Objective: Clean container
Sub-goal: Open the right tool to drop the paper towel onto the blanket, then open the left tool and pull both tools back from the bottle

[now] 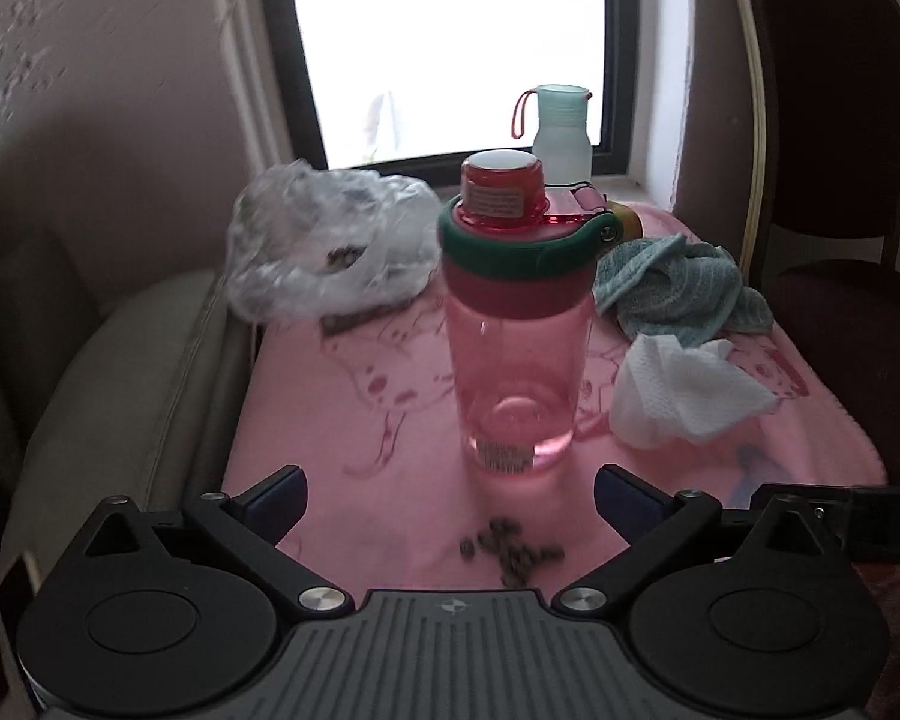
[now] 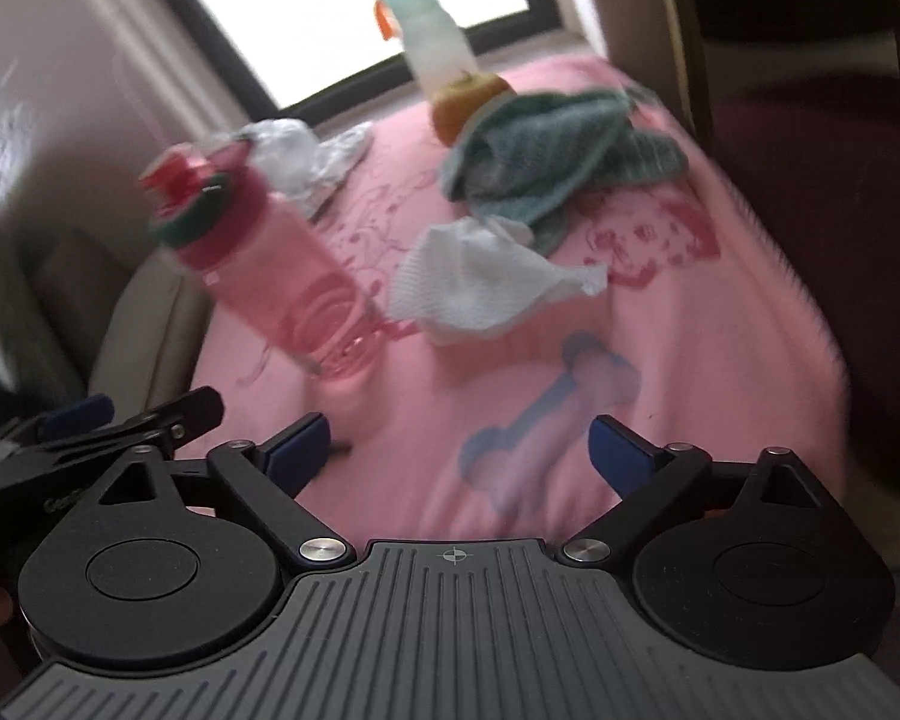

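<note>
You will find almost nothing legible here; the pink bottle point(image 1: 513, 324) carries a pale label point(image 1: 497, 202) on its cap with lines of print too small and soft to read; a second sticker point(image 1: 503, 455) low on its body looks like a barcode, but its digits cannot be made out; at the right edge of your left wrist view a black strap or housing point(image 1: 891, 525) shows one white letter, seemingly a "D", cut off by the frame; in your right wrist view the black clamp point(image 2: 90, 450) at lower left bears tiny raised lettering, unreadable through the blur.
</note>
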